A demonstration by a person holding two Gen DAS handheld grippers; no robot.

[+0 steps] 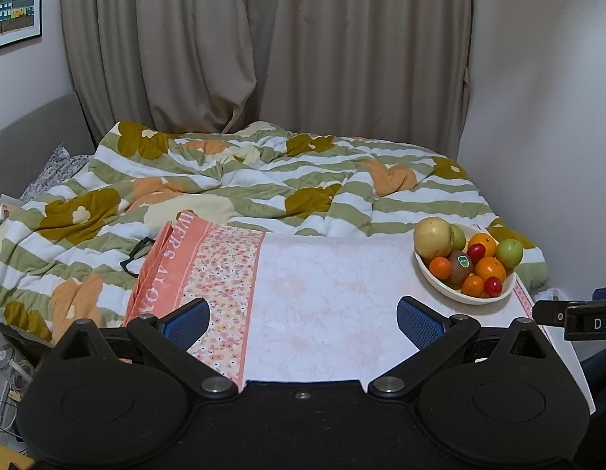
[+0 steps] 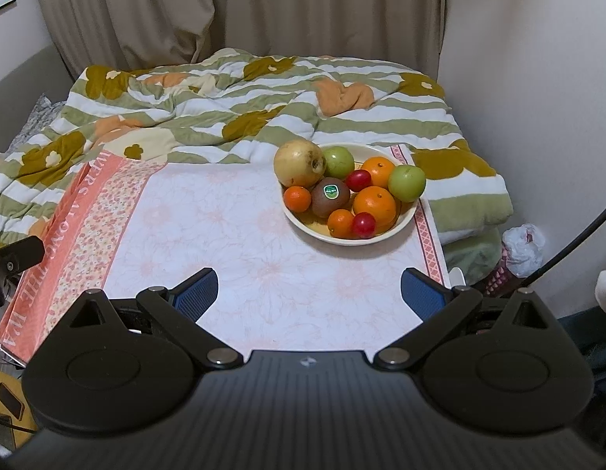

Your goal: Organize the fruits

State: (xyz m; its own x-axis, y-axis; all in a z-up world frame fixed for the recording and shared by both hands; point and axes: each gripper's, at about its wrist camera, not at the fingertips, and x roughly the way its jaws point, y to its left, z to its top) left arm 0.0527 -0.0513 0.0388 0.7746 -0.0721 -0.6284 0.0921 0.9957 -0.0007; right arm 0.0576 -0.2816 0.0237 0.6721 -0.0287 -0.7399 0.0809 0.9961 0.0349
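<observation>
A cream bowl (image 2: pixel 406 221) full of fruit stands at the far right of the cloth-covered table (image 2: pixel 232 243); it also shows in the left wrist view (image 1: pixel 451 293). It holds a large yellow pomegranate (image 2: pixel 299 162), a kiwi with a sticker (image 2: pixel 329 196), several oranges (image 2: pixel 374 204), two green apples (image 2: pixel 406 183) and small red fruits (image 2: pixel 363 224). My right gripper (image 2: pixel 309 293) is open and empty, over the table's near part, short of the bowl. My left gripper (image 1: pixel 303 323) is open and empty, over the table left of the bowl.
A rumpled green-striped floral quilt (image 1: pixel 224 180) covers the bed behind the table. Beige curtains (image 1: pixel 264 47) hang at the back. A wall (image 2: pixel 538 78) stands to the right. A plastic bag (image 2: pixel 524 248) lies on the floor right of the table. Black glasses (image 1: pixel 136 252) lie on the quilt.
</observation>
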